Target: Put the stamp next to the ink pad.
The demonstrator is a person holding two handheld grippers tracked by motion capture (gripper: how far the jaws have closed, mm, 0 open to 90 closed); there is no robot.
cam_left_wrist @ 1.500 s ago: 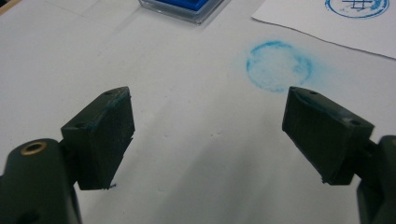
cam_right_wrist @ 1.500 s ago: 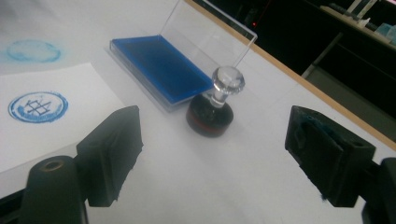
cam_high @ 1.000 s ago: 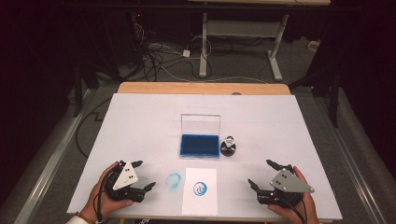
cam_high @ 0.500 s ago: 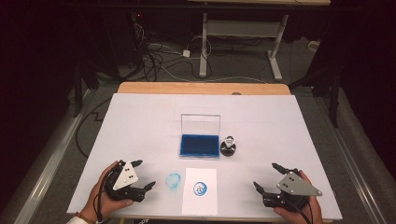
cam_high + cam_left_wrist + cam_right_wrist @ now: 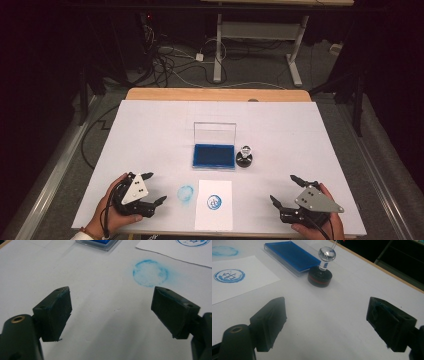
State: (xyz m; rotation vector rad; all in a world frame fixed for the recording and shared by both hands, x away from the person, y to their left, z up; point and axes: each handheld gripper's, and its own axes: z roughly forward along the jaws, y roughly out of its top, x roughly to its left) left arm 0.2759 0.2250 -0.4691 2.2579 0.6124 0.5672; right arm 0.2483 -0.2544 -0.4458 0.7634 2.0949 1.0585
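The left gripper (image 5: pixel 150 189) is held low at the near left edge of the white table (image 5: pixel 150 125), jaws spread wide with nothing between them. In the left gripper view a smudged round blue ink mark on the bare tabletop (image 5: pixel 150 273) is seen just ahead of the jaws, beside the white sheet of paper (image 5: pixel 172 251). The right gripper (image 5: pixel 287 189) is held at the near right edge, jaws likewise spread and empty (blue staining is noted on the inner face of one jaw in the right gripper view). The paper lies between the two grippers near the front edge, and a sharp circular blue stamp imprint (image 5: pixel 214 202) is borne on it. The round black stamp with a clear ball-shaped knob (image 5: pixel 244 157) stands upright on the table, just beside the right side of the blue ink pad in its clear open-lidded case (image 5: pixel 214 155), which sits behind the paper. The stamp is well apart from both grippers.
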